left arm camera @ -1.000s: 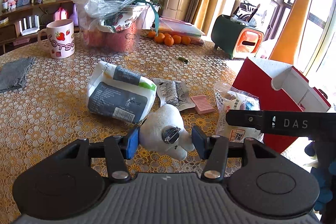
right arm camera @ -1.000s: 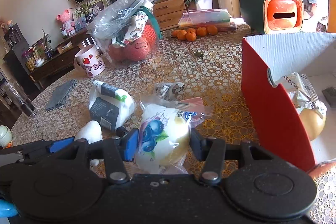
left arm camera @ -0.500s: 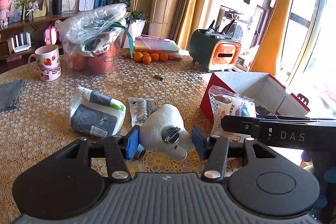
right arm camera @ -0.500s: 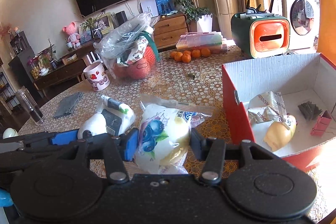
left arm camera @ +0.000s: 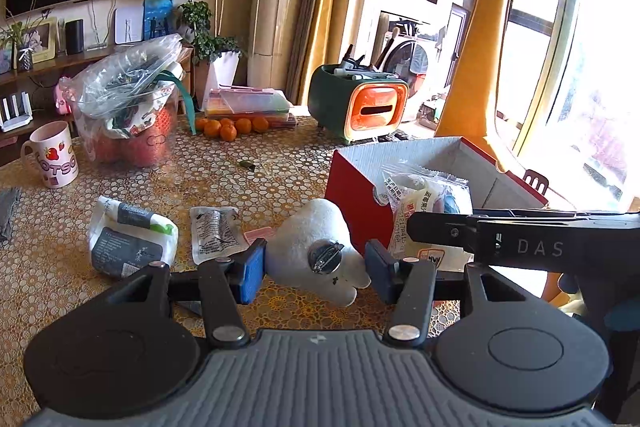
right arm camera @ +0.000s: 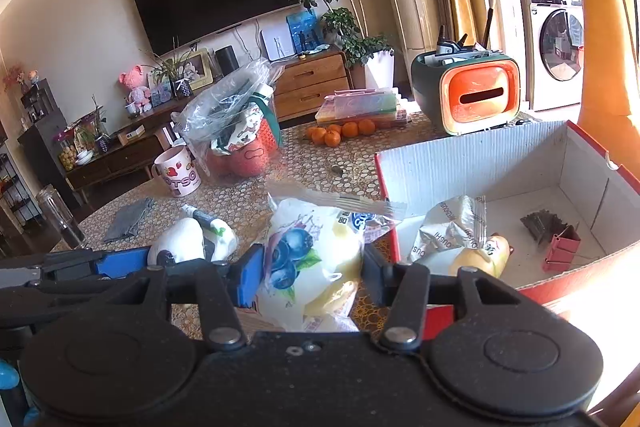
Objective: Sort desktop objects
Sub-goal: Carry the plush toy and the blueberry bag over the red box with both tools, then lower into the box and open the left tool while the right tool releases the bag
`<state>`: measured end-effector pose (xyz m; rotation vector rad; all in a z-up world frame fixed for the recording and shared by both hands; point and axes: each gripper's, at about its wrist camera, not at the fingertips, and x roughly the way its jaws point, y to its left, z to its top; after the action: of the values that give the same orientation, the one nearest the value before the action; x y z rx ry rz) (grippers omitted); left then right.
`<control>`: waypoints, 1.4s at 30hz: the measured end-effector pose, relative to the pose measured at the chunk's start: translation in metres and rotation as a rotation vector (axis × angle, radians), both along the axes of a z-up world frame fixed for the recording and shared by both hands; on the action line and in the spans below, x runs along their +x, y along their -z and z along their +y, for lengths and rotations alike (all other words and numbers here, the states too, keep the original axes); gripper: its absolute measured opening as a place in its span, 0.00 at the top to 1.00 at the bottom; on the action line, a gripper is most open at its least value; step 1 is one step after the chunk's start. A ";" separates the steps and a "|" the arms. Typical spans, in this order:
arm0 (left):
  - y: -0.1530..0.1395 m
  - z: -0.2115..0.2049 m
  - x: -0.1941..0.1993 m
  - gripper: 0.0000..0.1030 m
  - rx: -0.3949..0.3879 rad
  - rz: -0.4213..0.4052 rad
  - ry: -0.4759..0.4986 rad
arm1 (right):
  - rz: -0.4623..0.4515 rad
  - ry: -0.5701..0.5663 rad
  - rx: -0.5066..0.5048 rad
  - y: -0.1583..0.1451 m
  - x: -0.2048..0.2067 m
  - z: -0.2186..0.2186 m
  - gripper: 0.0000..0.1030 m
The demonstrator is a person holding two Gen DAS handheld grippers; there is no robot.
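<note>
The left gripper [left arm camera: 314,269] clamps a white plush toy [left arm camera: 316,251]; the right gripper [right arm camera: 314,277] grips a blueberry snack packet [right arm camera: 310,259] (both aloft) beside the red box [right arm camera: 472,163], its rim just right.

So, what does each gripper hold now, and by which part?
The left gripper clamps the white plush toy across its middle. The right gripper clamps the blueberry snack bag by its two sides, around mid-height.

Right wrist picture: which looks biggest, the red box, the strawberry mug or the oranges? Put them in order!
1. Red box: looks biggest by far.
2. Strawberry mug.
3. Oranges: the little pile looks about as wide as the mug, but lies farther from the camera, so I cannot rank those two surely.
</note>
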<state>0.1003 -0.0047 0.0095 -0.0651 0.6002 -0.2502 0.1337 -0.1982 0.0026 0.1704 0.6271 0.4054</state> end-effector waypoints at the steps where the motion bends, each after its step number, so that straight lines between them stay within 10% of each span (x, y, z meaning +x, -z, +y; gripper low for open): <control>1: -0.001 -0.005 0.000 0.49 0.002 -0.001 0.008 | -0.003 0.005 0.000 -0.001 0.000 -0.004 0.51; 42: 0.008 -0.161 0.102 0.49 0.080 0.083 0.208 | -0.021 0.191 -0.114 0.004 0.079 -0.163 0.51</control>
<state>0.2021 -0.1660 0.0018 0.0653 0.6994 -0.4259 0.2124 -0.3615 -0.0019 0.1162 0.6059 0.1863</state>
